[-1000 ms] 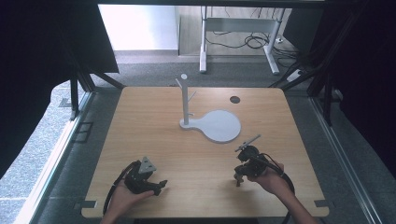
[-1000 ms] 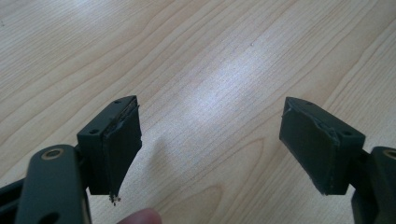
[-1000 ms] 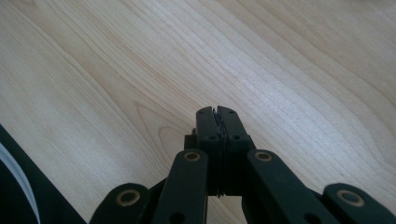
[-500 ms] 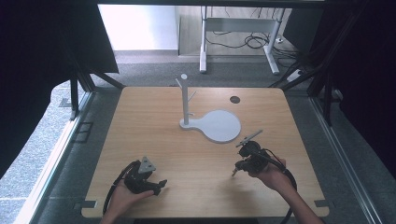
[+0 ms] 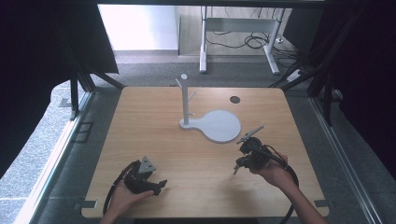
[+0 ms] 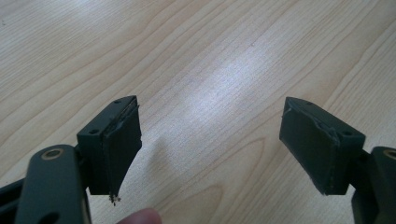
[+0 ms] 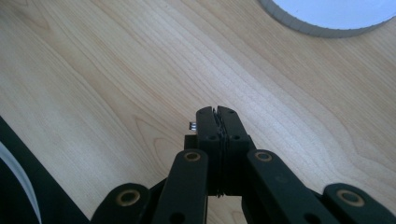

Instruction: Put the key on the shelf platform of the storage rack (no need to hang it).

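Pale wood table point(image 5: 154, 126) carries a white stand point(image 5: 212, 122): a round flat base with a thin post and short pegs rising at its left edge, sitting just above the centre of the high view. Nothing hangs on the pegs and nothing lies on the base; I see no other container anywhere on the board, just a small dark disc point(image 5: 235, 99) toward the upper right.

Since a second ago the right gripper point(image 5: 236, 168), at lower right of the high view, has crept a little up the frame toward the stand's base, and its own view now catches that white rim point(image 7: 322, 28) at the top edge. Its jaws are clenched together with nothing between them. That reads to me as an approach only just beginning.

Lower left, the left gripper point(image 5: 160, 183) has stayed put, jaws spread wide over bare wood, grasping nothing.
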### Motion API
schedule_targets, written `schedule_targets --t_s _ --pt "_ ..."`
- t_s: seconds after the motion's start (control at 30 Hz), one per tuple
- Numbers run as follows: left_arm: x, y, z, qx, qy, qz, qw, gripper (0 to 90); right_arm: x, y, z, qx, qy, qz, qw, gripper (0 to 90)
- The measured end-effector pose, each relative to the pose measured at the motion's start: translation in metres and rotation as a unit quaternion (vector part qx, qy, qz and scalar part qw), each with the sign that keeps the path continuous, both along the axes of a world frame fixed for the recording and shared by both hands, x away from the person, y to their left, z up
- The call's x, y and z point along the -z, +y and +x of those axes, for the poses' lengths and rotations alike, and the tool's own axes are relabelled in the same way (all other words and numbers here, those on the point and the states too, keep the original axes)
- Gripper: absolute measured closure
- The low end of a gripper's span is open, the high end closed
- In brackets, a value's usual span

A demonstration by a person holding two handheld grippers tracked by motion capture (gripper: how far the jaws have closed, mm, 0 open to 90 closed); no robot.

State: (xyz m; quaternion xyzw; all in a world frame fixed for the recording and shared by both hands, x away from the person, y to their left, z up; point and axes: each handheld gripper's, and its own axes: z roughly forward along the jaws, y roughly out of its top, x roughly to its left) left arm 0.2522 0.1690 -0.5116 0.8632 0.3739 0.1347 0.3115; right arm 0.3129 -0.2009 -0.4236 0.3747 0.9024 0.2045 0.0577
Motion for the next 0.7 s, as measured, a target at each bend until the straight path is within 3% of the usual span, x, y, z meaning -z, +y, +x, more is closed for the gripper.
schedule_targets --t_s 0.7 --pt "0.001 0.001 0.001 0.002 0.001 0.002 1.0 21.1 -0.009 0.003 0.027 0.008 0.003 -0.005 1.0 89.6"
